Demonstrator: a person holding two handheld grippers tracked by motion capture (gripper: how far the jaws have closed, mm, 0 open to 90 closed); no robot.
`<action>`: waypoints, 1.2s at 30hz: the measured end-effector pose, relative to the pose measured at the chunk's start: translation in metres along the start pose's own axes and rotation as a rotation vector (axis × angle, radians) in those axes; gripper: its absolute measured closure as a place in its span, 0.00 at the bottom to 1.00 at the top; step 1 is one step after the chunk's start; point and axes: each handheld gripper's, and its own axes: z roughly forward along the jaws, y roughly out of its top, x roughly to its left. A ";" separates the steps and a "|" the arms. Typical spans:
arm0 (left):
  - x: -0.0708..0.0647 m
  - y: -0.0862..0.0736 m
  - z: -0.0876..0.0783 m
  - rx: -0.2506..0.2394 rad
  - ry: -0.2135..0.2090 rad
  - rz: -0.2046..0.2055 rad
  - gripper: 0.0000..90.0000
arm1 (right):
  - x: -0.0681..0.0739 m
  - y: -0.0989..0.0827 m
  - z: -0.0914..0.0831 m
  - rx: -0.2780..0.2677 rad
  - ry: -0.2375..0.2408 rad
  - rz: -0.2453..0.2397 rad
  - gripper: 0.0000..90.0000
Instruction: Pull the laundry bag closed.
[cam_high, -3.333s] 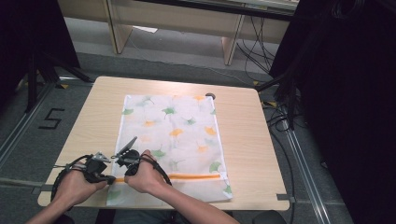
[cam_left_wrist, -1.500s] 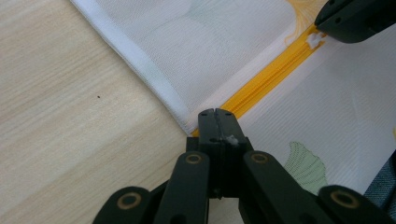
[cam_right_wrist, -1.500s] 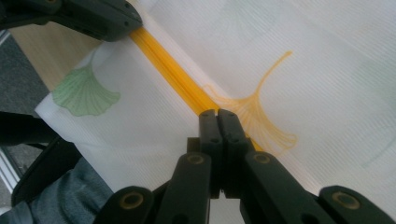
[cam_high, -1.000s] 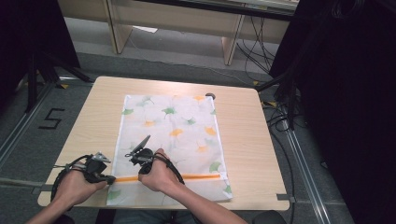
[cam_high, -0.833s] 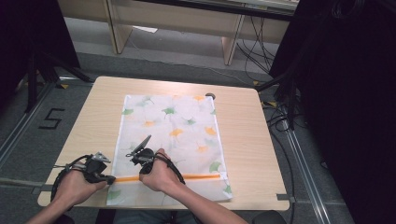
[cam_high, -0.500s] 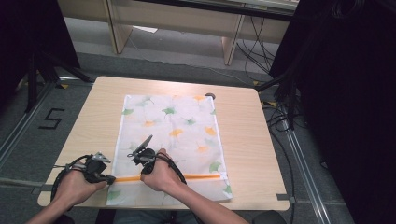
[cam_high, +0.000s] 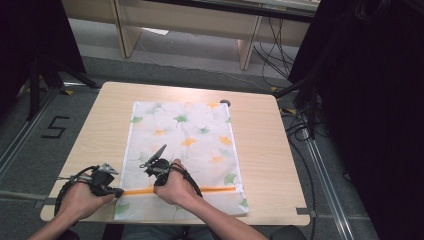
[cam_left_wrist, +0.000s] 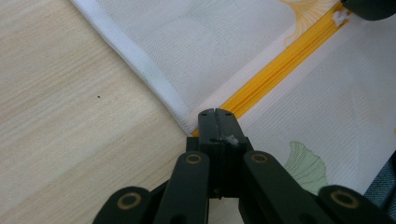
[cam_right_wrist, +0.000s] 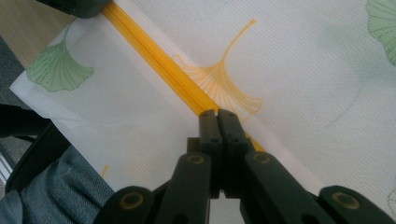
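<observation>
Left gripper (cam_left_wrist: 215, 112), jaws closed on the near end of the orange zipper (cam_left_wrist: 280, 60) at the edge of the mesh bag (cam_high: 185, 145). Right gripper (cam_right_wrist: 217, 113), jaws pressed together over the zipper farther along; the bag stretches beyond both across the table (cam_high: 265, 145).

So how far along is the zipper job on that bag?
Done: the bag lies flat and the left claw pinches its edge at the end of the orange zipper. In hand: the right claw is shut on that zipper, close to the left one. Left: most of the zipper, out to the far edge.
</observation>
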 end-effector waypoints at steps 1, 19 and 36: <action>0.000 0.000 0.000 0.000 0.000 -0.001 1.00 | 0.004 0.000 -0.001 -0.001 0.022 0.067 1.00; 0.000 0.000 0.000 -0.002 -0.002 -0.002 1.00 | -0.006 -0.006 -0.004 -0.003 0.020 0.045 1.00; 0.000 0.000 0.000 -0.002 -0.002 -0.002 1.00 | -0.011 -0.012 -0.009 0.005 0.010 0.078 1.00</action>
